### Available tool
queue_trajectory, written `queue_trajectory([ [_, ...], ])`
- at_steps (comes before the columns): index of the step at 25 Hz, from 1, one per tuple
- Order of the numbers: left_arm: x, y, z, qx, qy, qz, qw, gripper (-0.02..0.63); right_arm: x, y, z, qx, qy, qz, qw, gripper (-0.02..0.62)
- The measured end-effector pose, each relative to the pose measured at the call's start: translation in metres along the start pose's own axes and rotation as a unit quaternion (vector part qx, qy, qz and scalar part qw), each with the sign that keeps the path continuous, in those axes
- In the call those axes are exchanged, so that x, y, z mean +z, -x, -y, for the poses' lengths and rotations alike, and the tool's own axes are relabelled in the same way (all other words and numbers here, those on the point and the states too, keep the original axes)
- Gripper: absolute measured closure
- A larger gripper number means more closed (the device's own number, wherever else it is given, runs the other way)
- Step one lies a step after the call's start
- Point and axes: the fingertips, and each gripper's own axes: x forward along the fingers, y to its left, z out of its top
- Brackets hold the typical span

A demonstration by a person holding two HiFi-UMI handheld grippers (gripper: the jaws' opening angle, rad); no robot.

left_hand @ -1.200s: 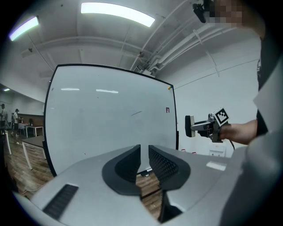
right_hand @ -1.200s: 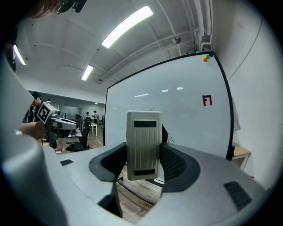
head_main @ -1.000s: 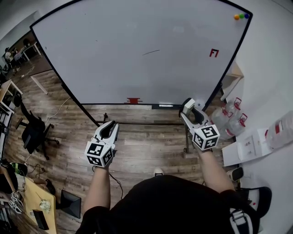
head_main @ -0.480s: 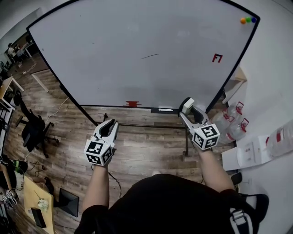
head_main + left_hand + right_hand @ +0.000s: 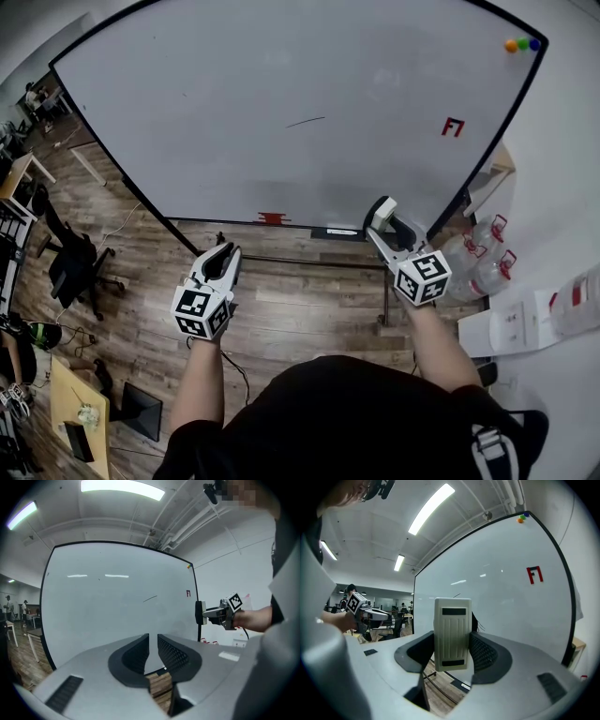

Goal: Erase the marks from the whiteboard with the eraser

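Since a second ago my right tool (image 5: 382, 216) has crept slightly up toward the board's bottom right corner. The left tool (image 5: 225, 253) has barely shifted. The head view has swung, so the board marks now sit further right in frame.

Right tool: jaws pinching the cream rectangular plastic eraser (image 5: 452, 641). It stands upright between them, ribbed back toward the tool camera, top end poking past the jaw tips. In the head view the eraser sits ahead of that tool at the lower right edge of the large white whiteboard with the black frame (image 5: 234, 94). I can't tell whether it touches the board.

Left tool: jaws pressed almost together with only a thin slit, nothing in it. It's held low over the wood-plank floor (image 5: 281, 309), well apart from the right tool and short of the board's bottom rail.

Marks on the board:
- A small red angular mark (image 5: 453, 127) is above and right of the right tool.
- A thin dark stroke (image 5: 306, 122) is above and left of the right tool, ahead of the left tool.
- A small red patch (image 5: 272, 218) sits at the bottom edge between the two tools.

Orange, green and blue round magnets (image 5: 522, 44) sit in the top right corner, far above the right tool. Clear water jugs with red handles (image 5: 473, 248) stand just right of the right tool. A black office chair (image 5: 70, 267) is well left of the left tool.
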Motion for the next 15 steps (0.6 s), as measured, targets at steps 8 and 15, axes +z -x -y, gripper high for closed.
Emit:
queue_trajectory([
  [8, 0.005, -0.026, 0.002, 0.011, 0.003, -0.003, 0.9999, 0.540, -0.002, -0.017, 0.023, 0.016, -0.003, -0.001, 1.000, 0.367],
  [15, 0.011, -0.037, 0.006, 0.017, -0.005, -0.006, 0.9998, 0.540, -0.002, -0.025, 0.037, 0.022, -0.008, 0.003, 1.000, 0.366],
])
